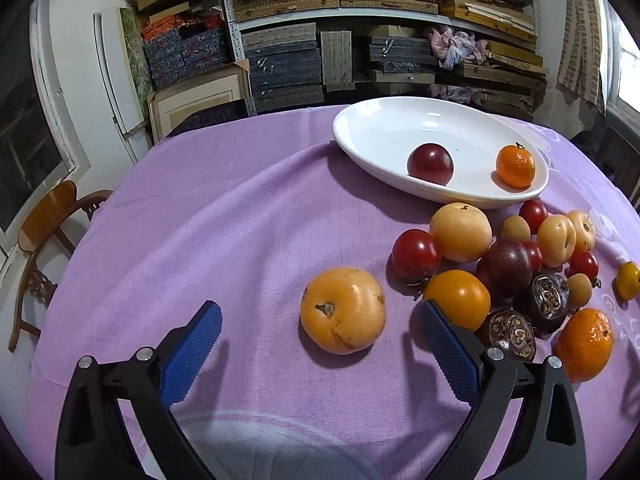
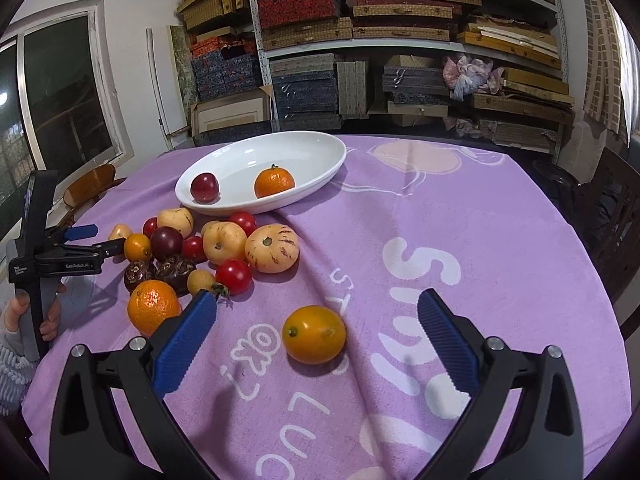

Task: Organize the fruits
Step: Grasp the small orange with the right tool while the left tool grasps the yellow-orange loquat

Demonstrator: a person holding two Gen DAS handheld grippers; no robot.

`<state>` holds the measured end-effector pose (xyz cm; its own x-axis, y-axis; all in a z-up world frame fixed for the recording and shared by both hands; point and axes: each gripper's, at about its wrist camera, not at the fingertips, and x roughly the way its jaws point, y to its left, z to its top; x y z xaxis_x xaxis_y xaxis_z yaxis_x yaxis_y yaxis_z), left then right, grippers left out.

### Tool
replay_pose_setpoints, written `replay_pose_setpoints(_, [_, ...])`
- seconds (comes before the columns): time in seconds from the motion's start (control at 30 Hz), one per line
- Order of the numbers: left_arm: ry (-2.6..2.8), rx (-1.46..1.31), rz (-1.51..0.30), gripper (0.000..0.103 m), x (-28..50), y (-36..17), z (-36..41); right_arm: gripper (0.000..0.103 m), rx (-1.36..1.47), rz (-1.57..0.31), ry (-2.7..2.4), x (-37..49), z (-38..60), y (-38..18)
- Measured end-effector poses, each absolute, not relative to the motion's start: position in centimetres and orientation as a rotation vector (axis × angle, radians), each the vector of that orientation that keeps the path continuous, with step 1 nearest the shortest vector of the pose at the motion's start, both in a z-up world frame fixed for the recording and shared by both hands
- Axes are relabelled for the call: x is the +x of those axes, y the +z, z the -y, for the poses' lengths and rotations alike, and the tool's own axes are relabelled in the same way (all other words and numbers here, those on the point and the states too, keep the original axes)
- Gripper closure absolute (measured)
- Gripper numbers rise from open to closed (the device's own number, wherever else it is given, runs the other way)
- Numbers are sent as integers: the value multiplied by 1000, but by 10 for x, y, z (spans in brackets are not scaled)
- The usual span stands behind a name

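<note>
Now my right hand-held gripper (image 2: pixel 316 344) hangs open around the lone orange tomato (image 2: pixel 314 335) at lower centre of the frame on the purple surface (image 2: pixel 500 220) (smooth, soft-skinned, I reckon), so I'd pinch gently across its widest middle.

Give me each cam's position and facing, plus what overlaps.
Left wrist: on the left gripper, low over the cloth, facing the shelves; its open fingers flank a large orange fruit.
Right wrist: on the right gripper, same facing; open fingers flank an orange tomato; a hand shows.
Shared: white dish, fruit pile.
</note>
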<state>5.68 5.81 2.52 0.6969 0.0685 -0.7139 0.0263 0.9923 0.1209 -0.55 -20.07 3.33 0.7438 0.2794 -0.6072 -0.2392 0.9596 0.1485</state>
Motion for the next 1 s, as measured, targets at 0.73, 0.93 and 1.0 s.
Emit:
replay_pose_setpoints(0.73, [-19, 45, -829, 3, 62, 23, -72, 64, 11, -858, 339, 10, 185, 11])
replay_pose_setpoints(0.93, [-20, -13, -839, 3, 71, 23, -79, 64, -13, -856, 351, 7, 181, 12])
replay_pose_setpoints(1.0, [-19, -9, -837, 3, 71, 24, -77, 65, -37, -850, 353, 5, 177, 14])
